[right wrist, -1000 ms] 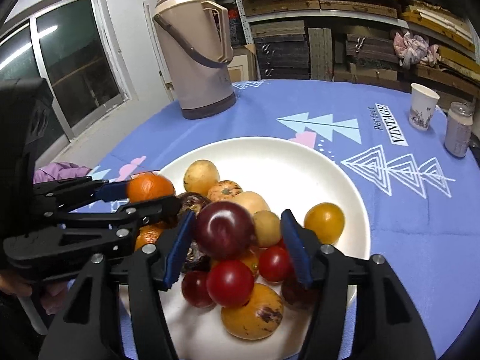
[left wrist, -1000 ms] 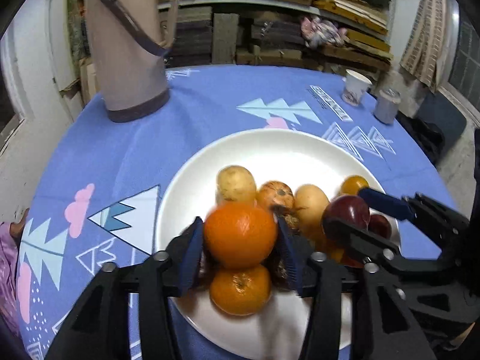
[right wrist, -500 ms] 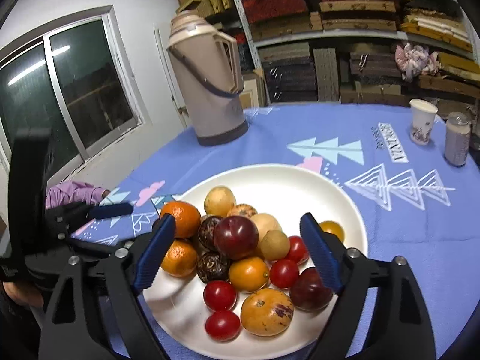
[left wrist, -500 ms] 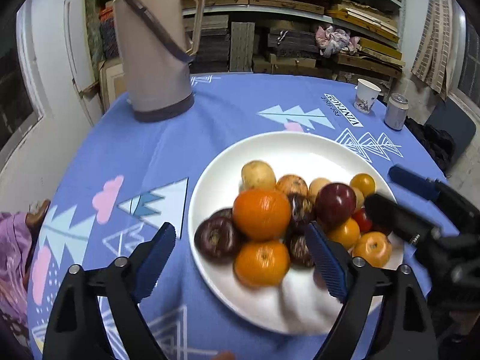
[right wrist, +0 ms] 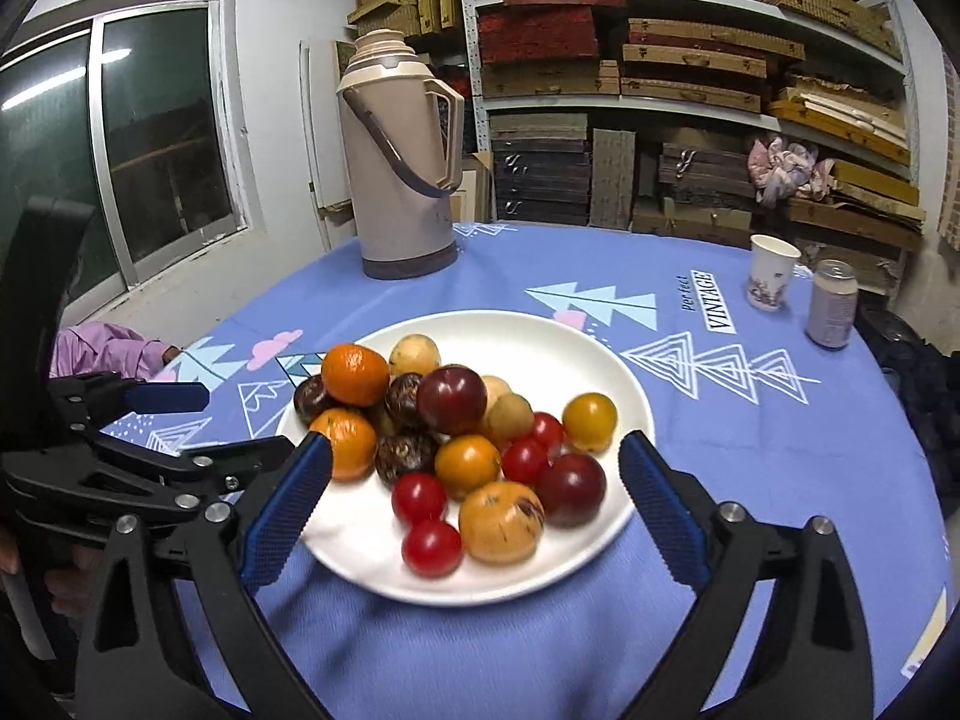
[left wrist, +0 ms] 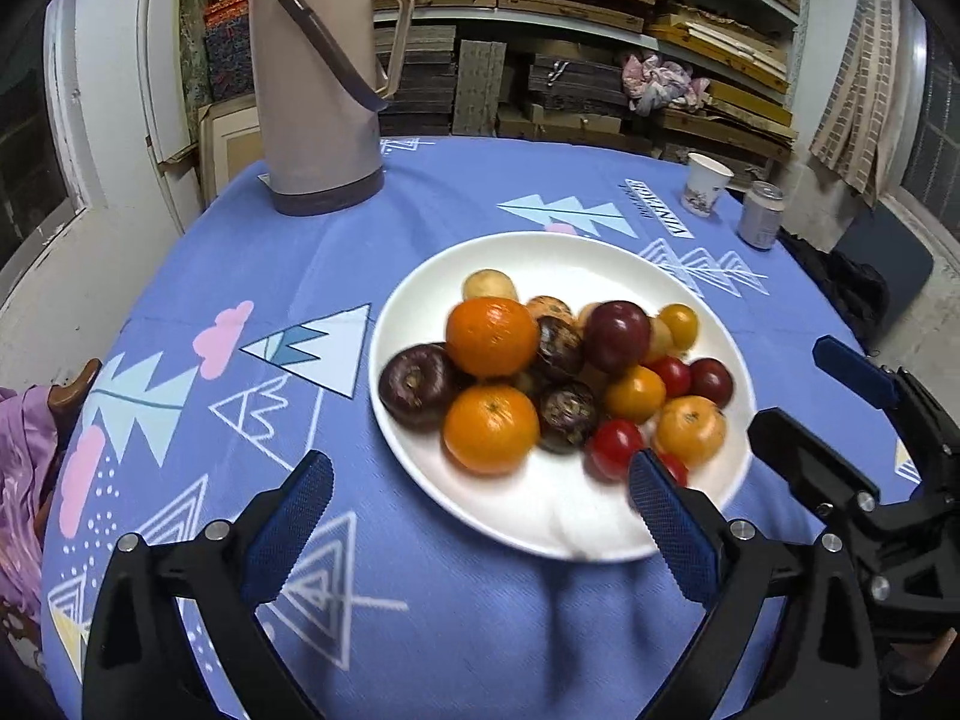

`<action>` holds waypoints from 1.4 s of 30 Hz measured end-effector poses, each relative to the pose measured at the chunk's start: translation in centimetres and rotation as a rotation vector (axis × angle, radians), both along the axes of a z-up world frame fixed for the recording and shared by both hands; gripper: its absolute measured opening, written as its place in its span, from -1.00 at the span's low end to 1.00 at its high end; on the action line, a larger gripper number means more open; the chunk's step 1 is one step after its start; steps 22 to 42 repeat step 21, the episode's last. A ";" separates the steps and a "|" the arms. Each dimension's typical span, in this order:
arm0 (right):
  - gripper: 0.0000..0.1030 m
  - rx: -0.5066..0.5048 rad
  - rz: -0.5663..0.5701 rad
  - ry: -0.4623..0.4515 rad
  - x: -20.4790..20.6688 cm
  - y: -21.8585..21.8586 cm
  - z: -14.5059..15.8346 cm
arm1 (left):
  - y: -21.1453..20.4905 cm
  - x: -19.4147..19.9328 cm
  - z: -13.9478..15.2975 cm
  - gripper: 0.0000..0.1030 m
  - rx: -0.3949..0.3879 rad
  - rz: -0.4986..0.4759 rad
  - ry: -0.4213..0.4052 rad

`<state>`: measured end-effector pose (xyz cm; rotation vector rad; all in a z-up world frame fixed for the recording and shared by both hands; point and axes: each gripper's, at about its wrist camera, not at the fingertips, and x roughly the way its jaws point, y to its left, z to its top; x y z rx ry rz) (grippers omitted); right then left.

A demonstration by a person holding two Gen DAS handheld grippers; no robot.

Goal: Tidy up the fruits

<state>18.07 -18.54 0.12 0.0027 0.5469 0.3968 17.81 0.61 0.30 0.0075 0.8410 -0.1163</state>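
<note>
A white plate (left wrist: 558, 258) (right wrist: 528, 330) on the blue tablecloth holds a pile of fruit. An orange (left wrist: 491, 336) (right wrist: 354, 374) sits on top at the left, and a dark red plum (left wrist: 617, 336) (right wrist: 451, 399) on top in the middle. Around them lie a second orange (left wrist: 491, 429), dark purple fruits, cherry tomatoes (right wrist: 432, 547) and yellow fruits. My left gripper (left wrist: 477, 525) is open and empty, back from the plate's near rim. My right gripper (right wrist: 474, 504) is open and empty, above the plate's near edge. Each gripper shows in the other's view.
A tall beige thermos (left wrist: 318, 78) (right wrist: 402, 162) stands at the table's far left. A paper cup (left wrist: 707, 183) (right wrist: 773, 273) and a can (left wrist: 761, 215) (right wrist: 833, 312) stand at the far right. Shelves of boxes line the back wall. Pink cloth (left wrist: 24, 468) lies at the left edge.
Both grippers have opened, leaving the orange and the plum on the pile. Both have pulled back and up from the plate.
</note>
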 end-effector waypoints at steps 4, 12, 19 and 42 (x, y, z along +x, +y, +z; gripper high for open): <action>0.91 -0.005 -0.034 0.000 -1.2 -0.6 0.4 | -0.6 -1.5 0.6 0.93 0.009 -0.005 -0.035; 0.91 -0.083 -0.097 0.042 -2.9 -0.8 0.0 | -1.0 -3.4 0.9 0.93 0.035 -0.005 -0.057; 0.91 -0.139 -0.140 0.067 -3.7 -1.1 -0.6 | -0.8 -4.2 0.9 0.93 0.067 0.026 -0.056; 0.91 -0.143 -0.145 0.069 -3.9 -1.3 -0.7 | -0.7 -4.4 1.0 0.93 0.065 0.026 -0.058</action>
